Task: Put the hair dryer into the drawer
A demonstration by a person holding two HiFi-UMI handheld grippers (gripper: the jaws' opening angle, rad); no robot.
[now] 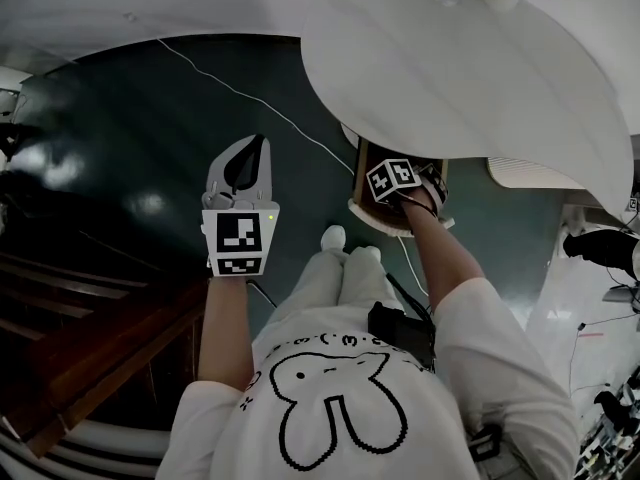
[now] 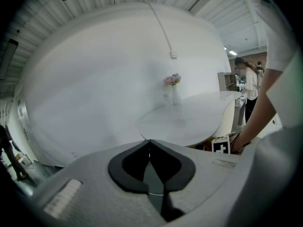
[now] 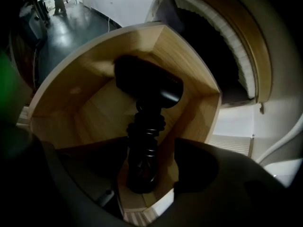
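- Right tongs reach down into the wooden drawer. Their jaws stand apart on both sides of the handle of the black hair dryer. A strip of wood shows between the handle and the right jaw, so I judge that they do not press it.
- The hair dryer lies on the drawer floor, with its thick head toward the far corner and its ribbed handle toward the tongs. It probably lies this way because it was carried by the handle, the part narrow enough for the jaws.
- In the head view the drawer is pulled out from under the round white bench. The person's right arm goes under the bench edge to reach it.
- Left tongs are held up in the air, well apart from the drawer. Their jaws are together with nothing between them. I think they wait aside so that the narrow opening is free for the other arm.
- A small vase of flowers stands on the bench and plays no part.
- The main step looks nearly done. What is left, I believe, is to lift the right tongs out without catching the handle.
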